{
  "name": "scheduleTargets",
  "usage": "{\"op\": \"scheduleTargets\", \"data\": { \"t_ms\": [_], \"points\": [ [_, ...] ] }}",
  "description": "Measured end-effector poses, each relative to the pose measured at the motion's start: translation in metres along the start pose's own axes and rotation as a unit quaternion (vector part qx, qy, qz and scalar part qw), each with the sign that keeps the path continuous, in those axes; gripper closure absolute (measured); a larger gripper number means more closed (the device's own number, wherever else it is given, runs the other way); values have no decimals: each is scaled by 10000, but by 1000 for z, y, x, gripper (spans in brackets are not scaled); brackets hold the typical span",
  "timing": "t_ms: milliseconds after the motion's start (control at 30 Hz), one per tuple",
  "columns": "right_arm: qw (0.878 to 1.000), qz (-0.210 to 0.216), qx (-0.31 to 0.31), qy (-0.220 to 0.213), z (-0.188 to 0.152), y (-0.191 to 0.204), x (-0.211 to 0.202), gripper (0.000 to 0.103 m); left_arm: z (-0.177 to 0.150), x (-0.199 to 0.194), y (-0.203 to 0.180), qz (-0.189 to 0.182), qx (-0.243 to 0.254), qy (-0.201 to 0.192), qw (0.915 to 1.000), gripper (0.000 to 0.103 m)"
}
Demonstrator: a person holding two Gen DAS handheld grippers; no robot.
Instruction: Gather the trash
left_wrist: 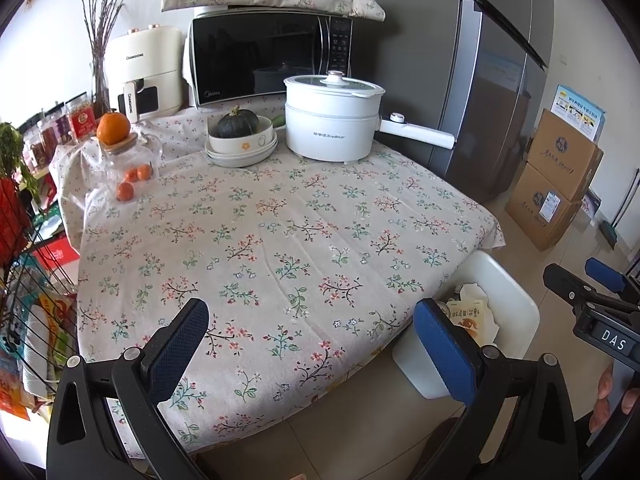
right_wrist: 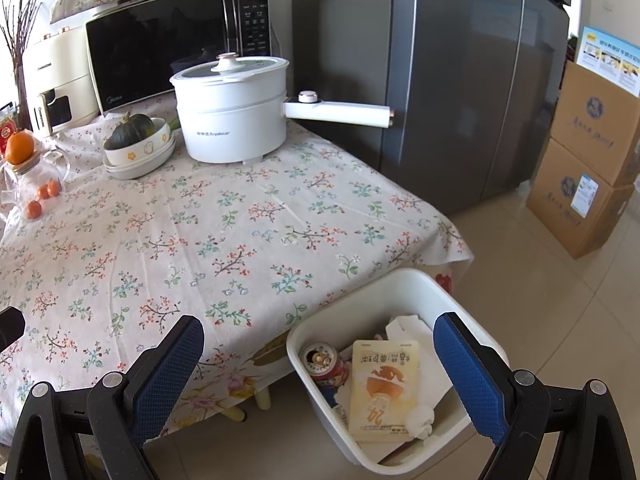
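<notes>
A white trash bin [right_wrist: 416, 280] stands on the floor at the table's near right corner. In it lie a yellow snack packet [right_wrist: 382, 388], a red drink can [right_wrist: 322, 360] and crumpled white paper [right_wrist: 418, 420]. The bin also shows in the left wrist view [left_wrist: 516, 300]. My left gripper [left_wrist: 312, 340] is open and empty above the table's near edge. My right gripper [right_wrist: 320, 364] is open and empty, above the bin and the table corner; it also shows in the left wrist view [left_wrist: 584, 280].
The floral-cloth table [left_wrist: 280, 240] holds a white electric pot [left_wrist: 332, 120] with a long handle, a bowl with a dark squash [left_wrist: 240, 130], a glass jar with oranges [left_wrist: 128, 156], a microwave [left_wrist: 268, 56] and an air fryer [left_wrist: 144, 72]. A grey fridge [right_wrist: 460, 80] and cardboard boxes [right_wrist: 588, 168] stand to the right. A wire rack [left_wrist: 28, 300] stands at left.
</notes>
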State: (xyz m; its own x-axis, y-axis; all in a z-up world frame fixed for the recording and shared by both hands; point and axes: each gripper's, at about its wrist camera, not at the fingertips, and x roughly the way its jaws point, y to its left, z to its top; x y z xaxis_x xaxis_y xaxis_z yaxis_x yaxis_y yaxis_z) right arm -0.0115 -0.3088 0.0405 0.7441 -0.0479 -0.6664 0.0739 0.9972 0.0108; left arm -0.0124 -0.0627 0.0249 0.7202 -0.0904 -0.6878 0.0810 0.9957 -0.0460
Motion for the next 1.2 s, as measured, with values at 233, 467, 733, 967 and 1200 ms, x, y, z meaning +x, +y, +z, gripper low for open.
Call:
{"op": "scheduleTargets", "data": {
  "t_ms": [233,467,733,967,1200],
  "points": [
    [10000,0,35,3,1,-1,0,7,-1,0,-2,-4,41,3,10000,0],
    [10000,-12,64,-9,0,-3,0,7,0,-1,-2,13,28,-31,10000,0],
    [10000,-24,89,-3,0,-4,0,7,1,-3,-3,39,46,-56,10000,0],
    [10000,-24,94,-6,0,-4,0,7,3,-4,-3,67,71,-76,9999,0],
    [9999,-39,102,-5,0,-5,-1,7,5,-3,-2,-2,44,-54,10000,0]
  ]
}}
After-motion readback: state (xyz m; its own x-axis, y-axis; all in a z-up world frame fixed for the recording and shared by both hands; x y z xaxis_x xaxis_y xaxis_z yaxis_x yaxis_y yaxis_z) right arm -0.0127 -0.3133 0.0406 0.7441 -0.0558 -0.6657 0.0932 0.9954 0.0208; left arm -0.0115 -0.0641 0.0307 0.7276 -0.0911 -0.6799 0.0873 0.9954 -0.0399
